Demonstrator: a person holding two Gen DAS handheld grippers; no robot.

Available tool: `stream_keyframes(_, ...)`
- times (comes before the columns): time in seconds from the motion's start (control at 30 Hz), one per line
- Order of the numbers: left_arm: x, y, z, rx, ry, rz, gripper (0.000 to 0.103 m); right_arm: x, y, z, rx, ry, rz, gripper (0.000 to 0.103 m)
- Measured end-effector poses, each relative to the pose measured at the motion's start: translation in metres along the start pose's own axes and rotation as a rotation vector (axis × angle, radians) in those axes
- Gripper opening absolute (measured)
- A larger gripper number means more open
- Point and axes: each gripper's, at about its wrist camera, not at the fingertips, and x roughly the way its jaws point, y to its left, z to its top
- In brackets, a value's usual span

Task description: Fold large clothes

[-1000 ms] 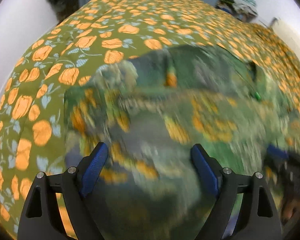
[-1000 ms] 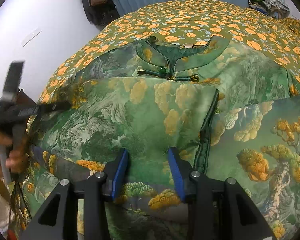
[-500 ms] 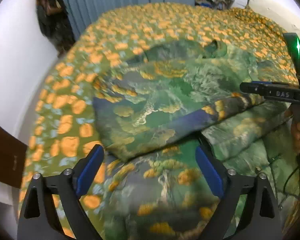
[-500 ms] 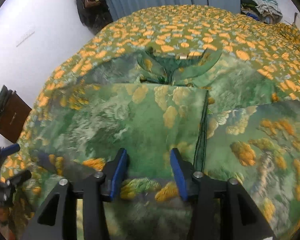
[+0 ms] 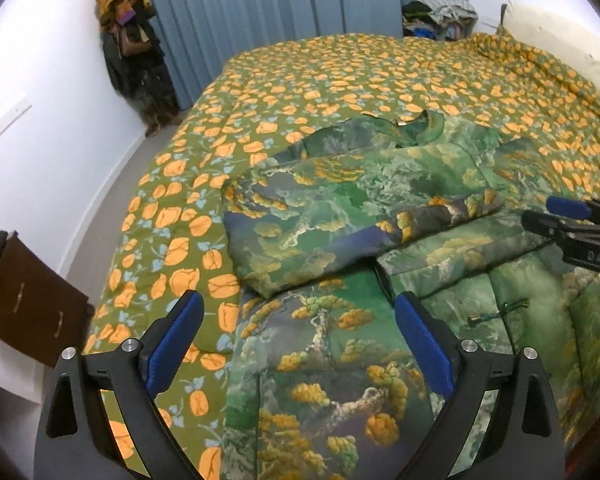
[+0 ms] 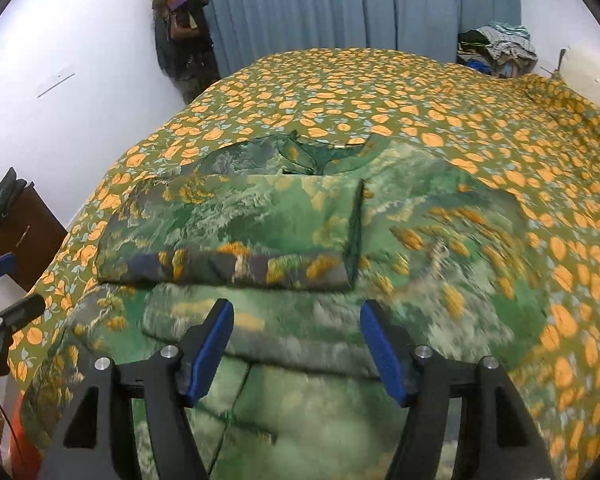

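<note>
Green brocade, padded and printed with pines and orange clusters, makes up the robe (image 5: pixel 380 200), which lies spread on the bedspread (image 5: pixel 340 68) of orange flowers on olive, its collar (image 6: pixel 324 152) toward the far curtain (image 5: pixel 280 8). One sleeve (image 6: pixel 228 232) is already folded across the chest, its dark cuff band lying straight across the body. The garment looks thick and quilted, so it is likely fairly heavy for cloth, soft but bulky, holding a rounded fold rather than a sharp crease; the satin-like face may slide over itself. The left gripper (image 5: pixel 296 340) hangs above the lower skirt with its jaws spread wide and nothing between the pads. The right gripper (image 6: pixel 296 344) is opening, also clear of the fabric, with only blurred cloth below it and nothing pinched. For the next fold a good hold would probably be the free edge on the unfolded side (image 6: pixel 480 240), or the hem corners nearest the person, pinching through the full padded thickness and not the slick top layer. Lifting both corners together should keep the weight from dragging the folded sleeve askew.
</note>
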Motion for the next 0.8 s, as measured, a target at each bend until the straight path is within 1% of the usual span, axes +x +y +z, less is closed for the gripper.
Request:
stream_keyframes(0.1,-0.008,-0.006,0.000,0.015,-0.011,0.011,0.097,-0.011,0.004,-0.007,-0.030,-0.006,-0.016,0.067)
stream_keyframes(0.27,-0.018,-0.010,-0.001,0.006,-0.022,0.004,0.099,-0.031,0.012,-0.016,-0.060,-0.022,-0.042,0.067)
stream_keyframes(0.33,-0.020,-0.011,-0.003,-0.002,-0.019,-0.005,0.099,-0.038,0.014,-0.018,-0.066,-0.022,-0.075,0.067)
stream_keyframes(0.37,-0.021,-0.011,-0.003,-0.006,-0.018,-0.008,0.099,-0.041,0.015,-0.019,-0.070,-0.021,-0.106,0.068)
stream_keyframes(0.43,-0.021,-0.011,-0.006,-0.015,-0.017,-0.012,0.099,-0.047,0.016,-0.019,-0.072,-0.018,-0.174,0.079)
stream_keyframes(0.47,-0.021,-0.011,-0.007,-0.020,-0.015,-0.013,0.099,-0.052,0.015,-0.020,-0.069,-0.027,-0.202,0.083)
stream_keyframes(0.67,-0.014,-0.010,-0.015,-0.039,0.016,-0.014,0.100,-0.072,0.016,-0.021,-0.109,-0.055,-0.285,0.083)
stream_keyframes(0.8,-0.014,-0.008,-0.019,-0.035,0.024,-0.009,0.100,-0.077,0.018,-0.022,-0.123,-0.062,-0.293,0.083)
